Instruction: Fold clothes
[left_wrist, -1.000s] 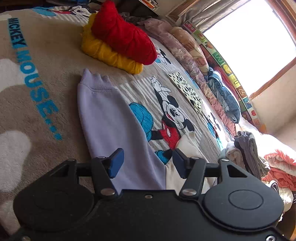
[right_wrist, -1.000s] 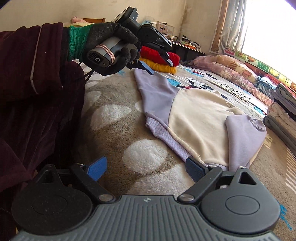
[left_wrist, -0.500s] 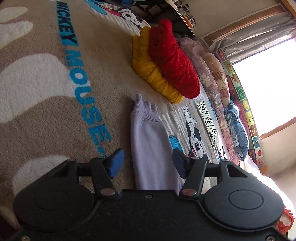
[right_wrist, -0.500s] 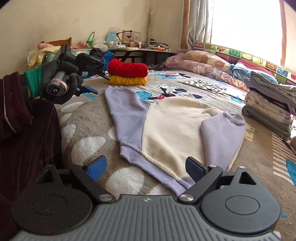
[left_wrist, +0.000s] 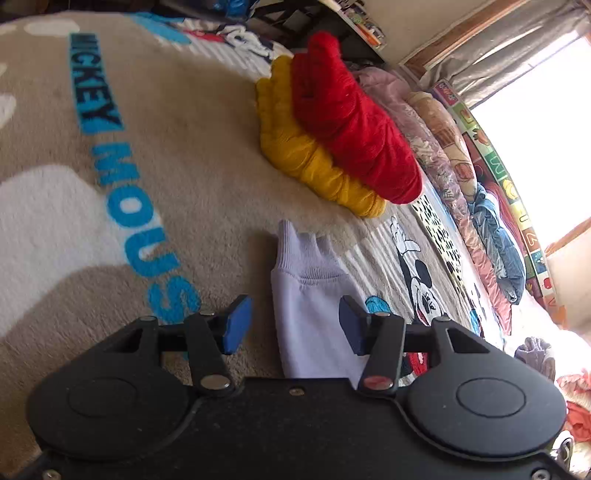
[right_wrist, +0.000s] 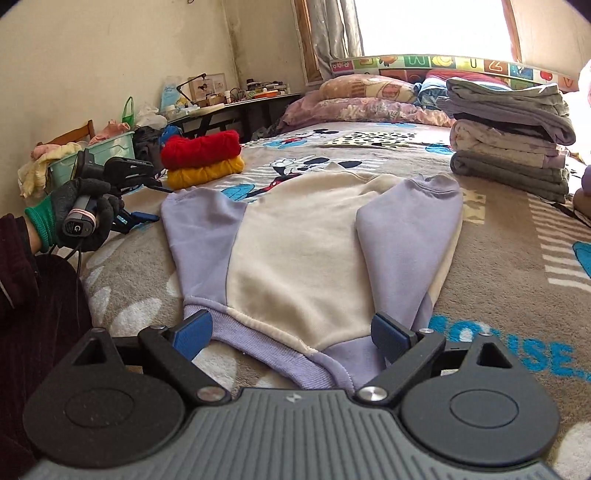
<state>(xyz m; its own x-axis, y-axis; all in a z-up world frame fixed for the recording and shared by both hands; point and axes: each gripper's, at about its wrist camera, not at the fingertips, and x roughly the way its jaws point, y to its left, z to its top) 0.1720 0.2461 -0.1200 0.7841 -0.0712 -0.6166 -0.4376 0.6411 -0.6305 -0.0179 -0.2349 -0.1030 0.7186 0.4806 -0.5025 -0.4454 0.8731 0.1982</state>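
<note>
A cream sweatshirt with lilac sleeves lies flat on the Mickey Mouse blanket. Its right sleeve is folded over the body. The left sleeve stretches straight out, its ribbed cuff toward the knitwear. My left gripper hovers over that sleeve near the cuff. Its jaws are closing with the sleeve between them, and the pads are not pressing on it. In the right wrist view a gloved hand holds the left gripper beside that sleeve. My right gripper stands wide open over the lilac hem.
A red knit on a yellow knit sits just beyond the cuff. A stack of folded clothes stands at the right of the bed. Pillows line the window side. A cluttered desk and a green bin are at the back left.
The left gripper has travelled along the sleeve to its cuff and its jaws have narrowed a little. The right gripper has rolled level and now sits over the hem.
</note>
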